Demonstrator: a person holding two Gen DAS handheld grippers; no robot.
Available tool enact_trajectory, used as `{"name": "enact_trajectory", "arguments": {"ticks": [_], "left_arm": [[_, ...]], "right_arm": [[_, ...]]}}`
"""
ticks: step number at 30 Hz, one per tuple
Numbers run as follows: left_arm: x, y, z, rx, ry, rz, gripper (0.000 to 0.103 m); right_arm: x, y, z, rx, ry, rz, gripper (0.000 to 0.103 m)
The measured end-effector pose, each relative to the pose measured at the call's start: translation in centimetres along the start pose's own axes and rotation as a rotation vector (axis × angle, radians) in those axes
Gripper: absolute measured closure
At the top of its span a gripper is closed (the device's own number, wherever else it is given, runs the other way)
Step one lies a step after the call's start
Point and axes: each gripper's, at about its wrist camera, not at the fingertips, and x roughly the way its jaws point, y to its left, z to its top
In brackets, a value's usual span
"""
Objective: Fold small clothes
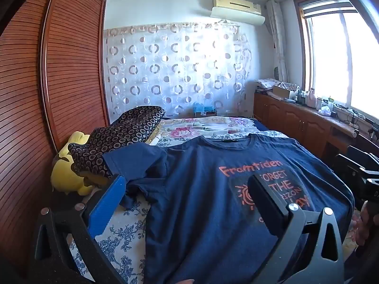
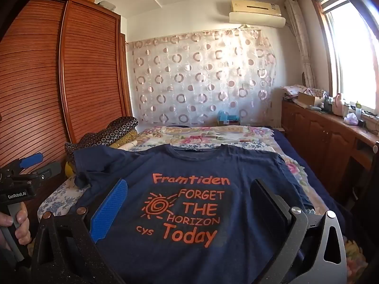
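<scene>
On the bed (image 2: pixel 315 165), w/ collar toward the far wall, lies the navy T-shirt (image 2: pixel 189 248), print side up & mostly flat, so we judge it's laid out ready for a first fold. Its left sleeve (image 1: pixel 137 163) is rumpled against a dotted pillow (image 1: pixel 123 137), probably needs smoothing first. We hold the left gripper (image 1: pixel 187 203) & right gripper (image 2: pixel 189 203) above the cloth, both jaws wide apart, nothing gripped. Wardrobe (image 2: pixel 71 75) stands beside the bed.
</scene>
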Motion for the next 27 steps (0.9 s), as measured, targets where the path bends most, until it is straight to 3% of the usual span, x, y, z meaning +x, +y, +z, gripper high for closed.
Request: {"name": "enact_trajectory", "arguments": {"ticks": [27], "left_arm": [[-0.13,-0.11,-0.39,-0.002,0.001,-0.004,0.0]], "right_arm": [[-0.02,0.33,-0.19,-0.001,0.009,0.002,0.0]]}}
